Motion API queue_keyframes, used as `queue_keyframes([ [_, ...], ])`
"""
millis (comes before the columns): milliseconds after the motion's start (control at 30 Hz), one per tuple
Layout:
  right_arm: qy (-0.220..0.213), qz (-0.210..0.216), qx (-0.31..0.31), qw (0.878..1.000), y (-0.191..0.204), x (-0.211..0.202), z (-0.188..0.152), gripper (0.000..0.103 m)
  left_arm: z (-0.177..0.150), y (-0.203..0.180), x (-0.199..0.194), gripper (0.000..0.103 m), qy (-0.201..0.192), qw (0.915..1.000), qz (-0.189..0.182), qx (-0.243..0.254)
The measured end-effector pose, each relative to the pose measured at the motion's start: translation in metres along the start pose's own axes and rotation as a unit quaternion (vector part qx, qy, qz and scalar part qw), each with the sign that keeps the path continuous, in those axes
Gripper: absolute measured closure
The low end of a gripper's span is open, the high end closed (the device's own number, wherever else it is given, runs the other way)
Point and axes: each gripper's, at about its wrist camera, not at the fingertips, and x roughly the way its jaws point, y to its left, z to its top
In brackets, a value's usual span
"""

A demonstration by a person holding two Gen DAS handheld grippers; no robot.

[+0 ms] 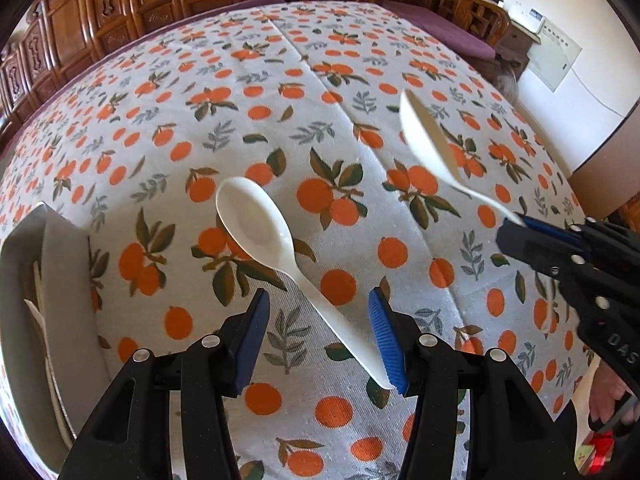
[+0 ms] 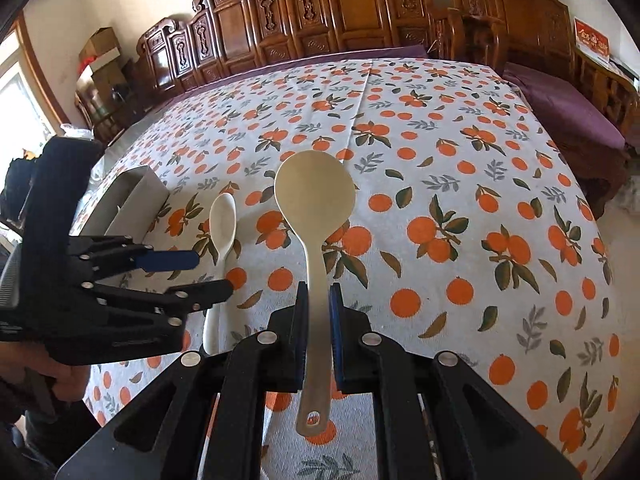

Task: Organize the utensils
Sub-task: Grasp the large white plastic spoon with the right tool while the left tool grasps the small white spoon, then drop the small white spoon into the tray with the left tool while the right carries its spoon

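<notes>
A small white spoon (image 1: 260, 228) lies on the orange-print tablecloth (image 1: 304, 80). My left gripper (image 1: 320, 312) is open just above it, with the handle running between its fingers close to the right pad. The spoon also shows in the right wrist view (image 2: 222, 236), with my left gripper (image 2: 212, 274) over its handle. My right gripper (image 2: 319, 300) is shut on a large white rice paddle (image 2: 314, 200) and holds it in the air above the table. The paddle (image 1: 428, 136) and right gripper (image 1: 516, 224) show at the right of the left wrist view.
A grey open box (image 1: 60, 264) with pale utensils inside sits at the table's left edge, also in the right wrist view (image 2: 132, 196). Carved wooden furniture (image 2: 320, 12) stands behind the table. A purple cushioned bench (image 2: 560, 104) runs along the right.
</notes>
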Motion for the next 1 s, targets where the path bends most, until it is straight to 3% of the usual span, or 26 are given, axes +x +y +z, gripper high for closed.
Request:
queue_keyframes([
  [133, -0.001, 0.002, 0.001, 1.000, 0.002, -0.003, -0.001, 0.091, 0.001, 0.004, 0.006, 0.060, 0.003, 0.9999, 0.000, -0.014],
  [267, 0.000, 0.004, -0.001, 1.000, 0.007, -0.004, -0.003, 0.091, 0.001, 0.009, 0.005, 0.089, 0.002, 0.9998, 0.002, -0.020],
  [367, 0.001, 0.005, -0.004, 1.000, 0.013, -0.004, -0.004, 0.091, -0.003, 0.017, 0.002, 0.096, 0.007, 0.9997, -0.003, -0.023],
  [733, -0.009, 0.020, -0.031, 0.999, 0.062, -0.008, 0.006, 0.091, -0.021, 0.049, -0.052, 0.096, -0.033, 0.9992, -0.001, -0.023],
  [1000, -0.022, 0.044, -0.053, 0.997, 0.114, -0.007, 0.023, 0.091, -0.034, 0.099, -0.102, 0.096, -0.074, 0.9961, 0.014, -0.046],
])
